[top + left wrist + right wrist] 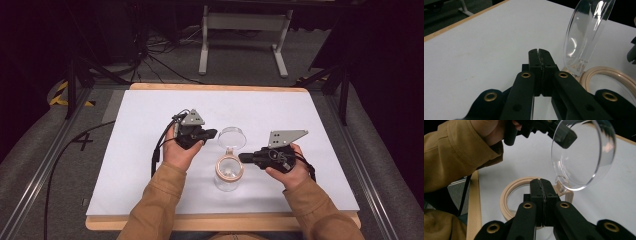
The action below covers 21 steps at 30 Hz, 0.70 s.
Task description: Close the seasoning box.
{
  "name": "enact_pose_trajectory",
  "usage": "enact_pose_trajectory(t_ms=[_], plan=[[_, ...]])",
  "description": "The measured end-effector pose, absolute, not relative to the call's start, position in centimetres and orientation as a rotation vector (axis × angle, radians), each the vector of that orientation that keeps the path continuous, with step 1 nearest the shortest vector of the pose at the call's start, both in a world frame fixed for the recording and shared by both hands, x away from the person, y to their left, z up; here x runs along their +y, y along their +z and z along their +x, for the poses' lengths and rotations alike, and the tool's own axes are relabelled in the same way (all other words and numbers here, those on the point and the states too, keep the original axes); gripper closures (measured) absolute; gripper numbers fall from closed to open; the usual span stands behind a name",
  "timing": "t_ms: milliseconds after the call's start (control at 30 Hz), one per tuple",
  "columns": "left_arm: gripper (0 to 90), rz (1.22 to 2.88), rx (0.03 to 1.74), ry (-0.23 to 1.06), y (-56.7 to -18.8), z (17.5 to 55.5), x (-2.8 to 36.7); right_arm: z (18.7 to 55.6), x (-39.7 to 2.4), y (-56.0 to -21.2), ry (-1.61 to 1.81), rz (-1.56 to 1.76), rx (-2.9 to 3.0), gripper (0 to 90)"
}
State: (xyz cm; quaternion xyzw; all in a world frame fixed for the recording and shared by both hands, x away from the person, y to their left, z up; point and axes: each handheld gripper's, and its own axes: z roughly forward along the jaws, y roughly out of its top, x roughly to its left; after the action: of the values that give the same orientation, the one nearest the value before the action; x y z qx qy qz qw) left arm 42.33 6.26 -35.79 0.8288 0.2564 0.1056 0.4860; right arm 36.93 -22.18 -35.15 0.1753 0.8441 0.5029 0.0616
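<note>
white table (150, 190) | jar (228, 176) lid (232, 137) flipped up | left gripper (210, 134) closed empty | right gripper (245, 157) closed empty

The jar (228, 172) body is hidden below its tan rim in both gripper views. Beside that rim, the clear lid (586, 35) is cut off by the top edge. The rim (610, 78) runs off right.

Clear jar (228, 175) with beige rim, clear lid (232, 137), white table (140, 150), tan sleeves (157, 205), black jaws.
</note>
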Motion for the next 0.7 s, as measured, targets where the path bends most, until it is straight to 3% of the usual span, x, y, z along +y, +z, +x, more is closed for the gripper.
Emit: enact_pose_trajectory(t_ms=[700], plan=[[89.6, 2.055, 0.504, 0.215, -34.6, 41.3, 6.0, 37.0, -22.4, -34.9, 1.548, 0.542, 2.551, 90.0]])
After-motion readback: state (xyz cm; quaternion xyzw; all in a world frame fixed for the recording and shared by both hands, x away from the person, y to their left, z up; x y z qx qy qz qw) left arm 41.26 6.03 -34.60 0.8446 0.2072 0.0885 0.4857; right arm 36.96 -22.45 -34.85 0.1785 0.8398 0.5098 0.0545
